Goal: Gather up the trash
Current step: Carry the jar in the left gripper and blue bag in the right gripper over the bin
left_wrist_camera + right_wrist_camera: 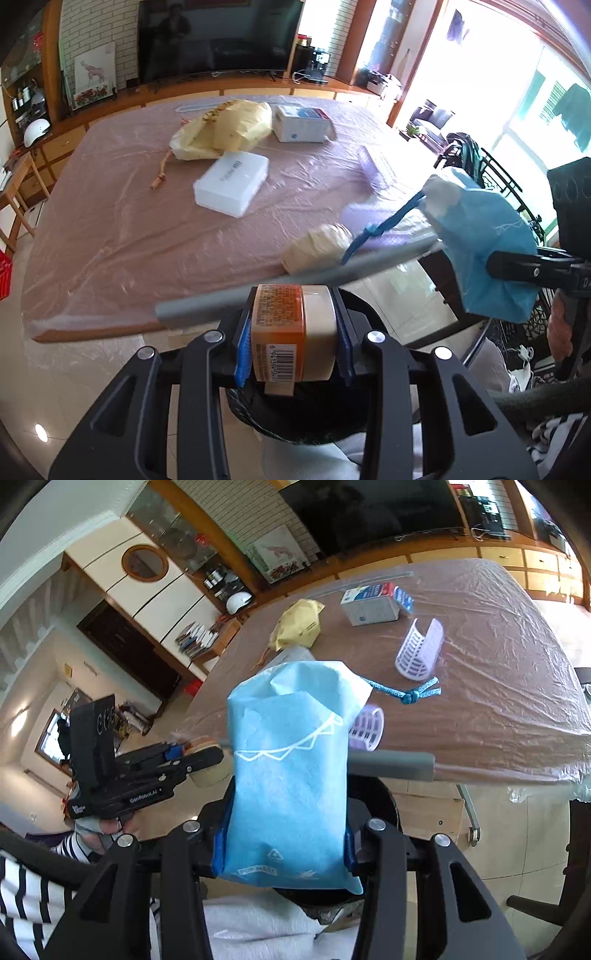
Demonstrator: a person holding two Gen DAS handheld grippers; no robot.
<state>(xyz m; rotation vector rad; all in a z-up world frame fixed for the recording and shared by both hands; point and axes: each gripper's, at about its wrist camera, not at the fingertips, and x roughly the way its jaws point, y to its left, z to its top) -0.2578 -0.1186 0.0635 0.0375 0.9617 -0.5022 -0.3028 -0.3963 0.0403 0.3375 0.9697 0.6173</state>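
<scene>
Trash is partly gathered: the left gripper is clenched on an orange-labelled bottle at the lower centre of its view, above a dark bin. The right gripper clasps a blue paper bag mid-frame. On the table, upper in both views, a yellow bag, two boxes and lilac rollers remain.

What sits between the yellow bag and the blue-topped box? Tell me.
Nothing: bare table cover between yellow bag and box, seen in the right wrist view.
</scene>
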